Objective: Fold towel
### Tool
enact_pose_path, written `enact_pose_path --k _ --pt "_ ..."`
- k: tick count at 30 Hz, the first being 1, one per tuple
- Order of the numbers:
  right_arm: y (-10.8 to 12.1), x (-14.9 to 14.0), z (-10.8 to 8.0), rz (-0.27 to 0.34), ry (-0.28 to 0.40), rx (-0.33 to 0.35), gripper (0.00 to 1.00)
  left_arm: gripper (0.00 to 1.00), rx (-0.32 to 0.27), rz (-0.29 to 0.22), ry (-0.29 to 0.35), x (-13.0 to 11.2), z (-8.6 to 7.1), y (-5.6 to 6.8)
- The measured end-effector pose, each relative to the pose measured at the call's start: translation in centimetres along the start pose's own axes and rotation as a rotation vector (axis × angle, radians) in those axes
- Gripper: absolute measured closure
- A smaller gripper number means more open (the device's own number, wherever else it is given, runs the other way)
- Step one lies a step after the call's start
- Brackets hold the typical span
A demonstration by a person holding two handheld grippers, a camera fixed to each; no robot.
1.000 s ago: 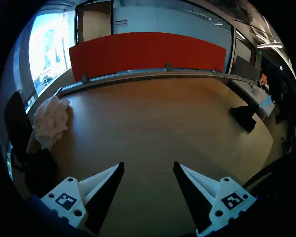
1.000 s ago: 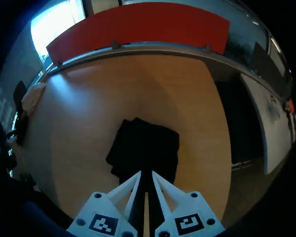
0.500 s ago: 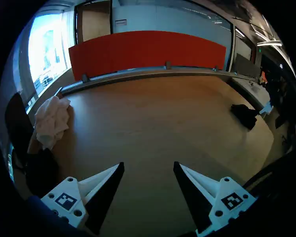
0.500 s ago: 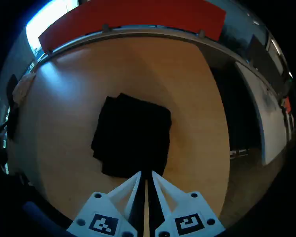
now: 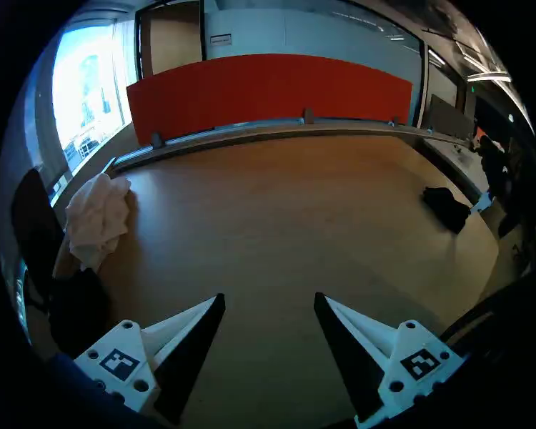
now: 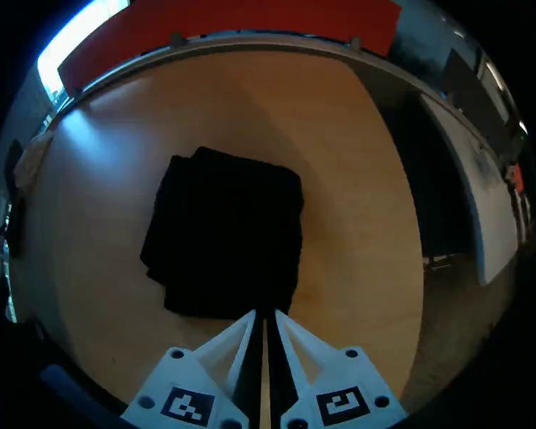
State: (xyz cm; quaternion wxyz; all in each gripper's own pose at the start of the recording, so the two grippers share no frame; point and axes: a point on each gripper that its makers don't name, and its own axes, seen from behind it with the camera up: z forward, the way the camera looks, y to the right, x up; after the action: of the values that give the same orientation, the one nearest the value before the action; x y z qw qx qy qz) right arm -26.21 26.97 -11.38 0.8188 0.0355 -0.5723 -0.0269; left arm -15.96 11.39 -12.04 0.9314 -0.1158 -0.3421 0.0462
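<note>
The left gripper hangs wide open over the bare light-wood table, holding nothing. The right gripper is closed down to a thin slit, tips right at the near edge of the folded black towel. Can't tell if it's actually pinching the cloth, tbh. In the left gripper view the towel sits near the table's right edge, and a crumpled white cloth is at the left edge.

Left gripper view skims table; right gripper view overlooks towel
</note>
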Motion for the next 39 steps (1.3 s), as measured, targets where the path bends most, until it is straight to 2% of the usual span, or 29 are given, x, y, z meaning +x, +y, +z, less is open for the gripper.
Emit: enact_pose_path --k 14,27,33,37,39 --pt "0.0 -1.7 2.2 0.023 -0.028 -0.002 0.96 0.08 0.014 0.005 -0.012 -0.1 0.1 -0.2" --pt "-0.2 -2.6 1.3 -0.011 -0.030 -0.005 0.86 0.08 0.005 0.000 -0.009 0.1 0.6 0.2" --pt "-0.2 -2.6 0.6 -0.025 -0.019 -0.011 0.60 0.08 -0.003 -0.002 -0.005 0.3 0.8 0.3" --pt "-0.2 -1.9 0.0 -0.027 0.007 -0.008 0.47 0.08 -0.007 -0.002 -0.005 0.3 0.9 0.3" --pt "-0.4 -1.3 -0.3 -0.026 0.024 -0.003 0.34 0.08 -0.010 -0.003 -0.005 0.3 1.0 0.4"
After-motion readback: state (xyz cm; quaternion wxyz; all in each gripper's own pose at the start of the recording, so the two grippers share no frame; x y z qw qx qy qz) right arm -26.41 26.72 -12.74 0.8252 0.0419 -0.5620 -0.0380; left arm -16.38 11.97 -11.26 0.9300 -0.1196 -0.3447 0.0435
